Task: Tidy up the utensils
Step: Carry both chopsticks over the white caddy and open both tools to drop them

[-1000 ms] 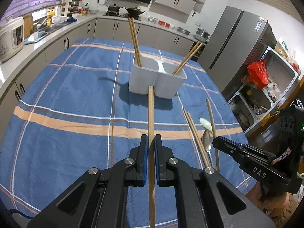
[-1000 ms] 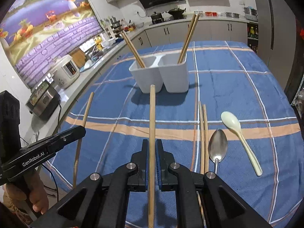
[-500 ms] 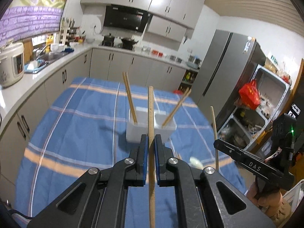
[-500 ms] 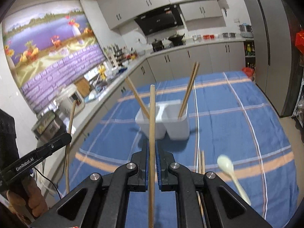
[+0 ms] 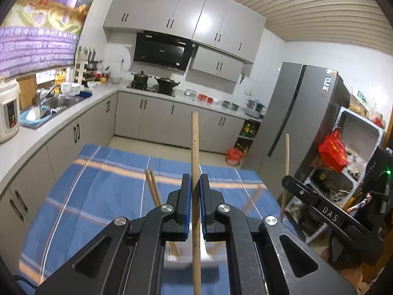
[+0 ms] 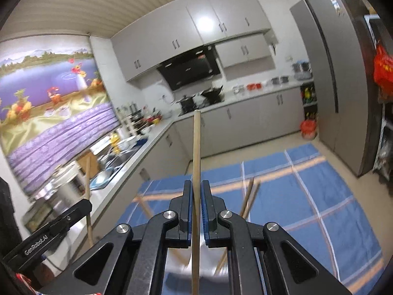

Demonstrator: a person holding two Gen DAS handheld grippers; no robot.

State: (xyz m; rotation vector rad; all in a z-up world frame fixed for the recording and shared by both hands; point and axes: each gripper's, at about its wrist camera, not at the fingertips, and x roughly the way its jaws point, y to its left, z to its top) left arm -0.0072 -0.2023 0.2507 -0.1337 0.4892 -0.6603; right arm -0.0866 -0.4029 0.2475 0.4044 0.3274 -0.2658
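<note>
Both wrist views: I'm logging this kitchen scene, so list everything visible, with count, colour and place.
Held wooden chopsticks: two, tan, one clamped in the left gripper, one in the right.
White plastic utensil holder: one, low behind the grippers, blurred.
Wooden chopsticks in holder: several, tan, leaning; count unclear.
Blue plaid tablecloth: one, orange and white stripes, over the table.
Grey refrigerator: one, right.
Black range hood: one, over the stove.
White rice cooker: one, left counter.
Red bag: one, right shelf.
Left gripper: black, shut.
Right gripper: black, shut.

black grippers (image 5: pixel 195 184), blue pads (image 5: pixel 188 196)
</note>
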